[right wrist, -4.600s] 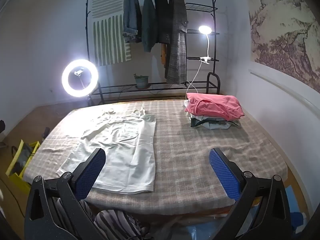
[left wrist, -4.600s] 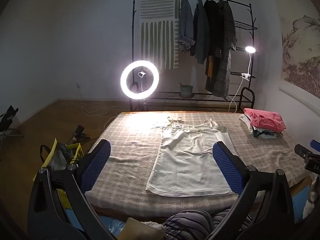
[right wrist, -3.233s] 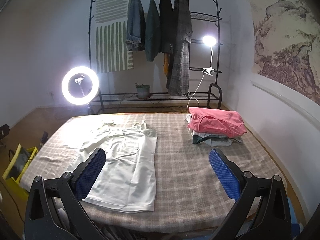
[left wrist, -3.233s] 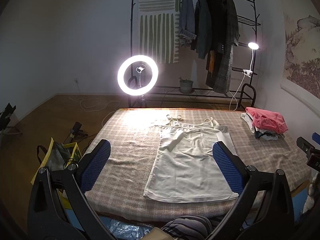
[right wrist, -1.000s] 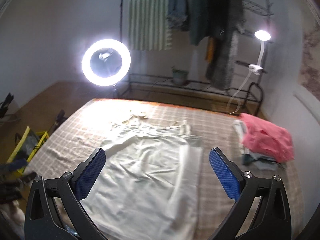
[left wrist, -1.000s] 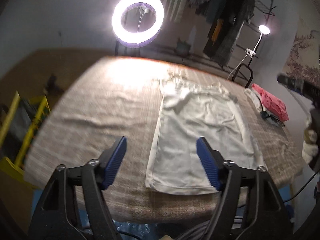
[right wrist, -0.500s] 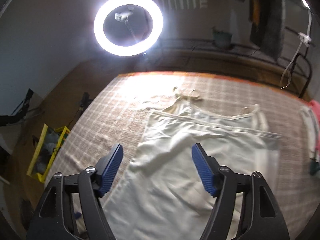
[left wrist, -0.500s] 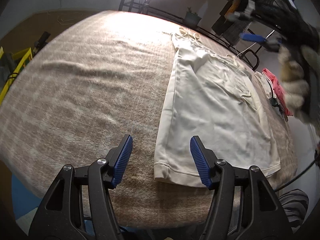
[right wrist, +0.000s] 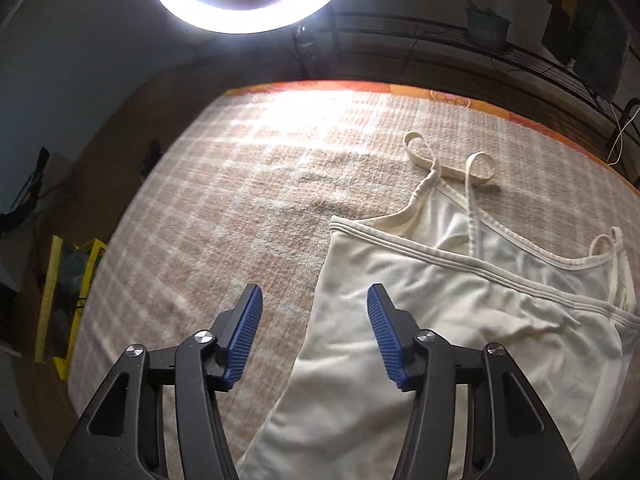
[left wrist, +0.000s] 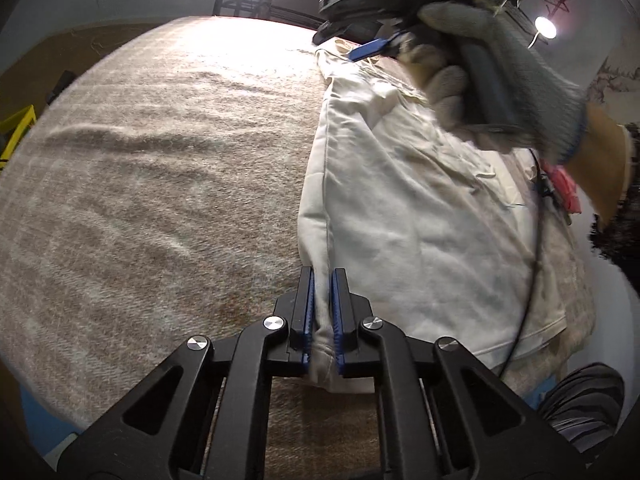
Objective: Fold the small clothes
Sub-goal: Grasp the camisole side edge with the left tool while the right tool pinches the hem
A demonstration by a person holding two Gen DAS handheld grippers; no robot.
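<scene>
My left claw point(left wrist: 320, 312) is clamped on the top's point(left wrist: 400, 208) near hem corner, where a second ago it hung wide above. My right claw point(right wrist: 314, 332), jaws closing, straddles the side edge at twelve o'clock, unpinched. The top lies flat on the blanket point(left wrist: 140, 160).

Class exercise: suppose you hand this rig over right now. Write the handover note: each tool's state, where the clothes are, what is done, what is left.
Left tool: shut on the white camisole, at its near hem corner.
Right tool: closing over the camisole's side edge below the top corner, pads not yet on fabric.
Camisole lies flat on the plaid blanket, straps toward the ring light.
Done: one corner gripped. Left: grip the upper edge, then every fold.
</scene>
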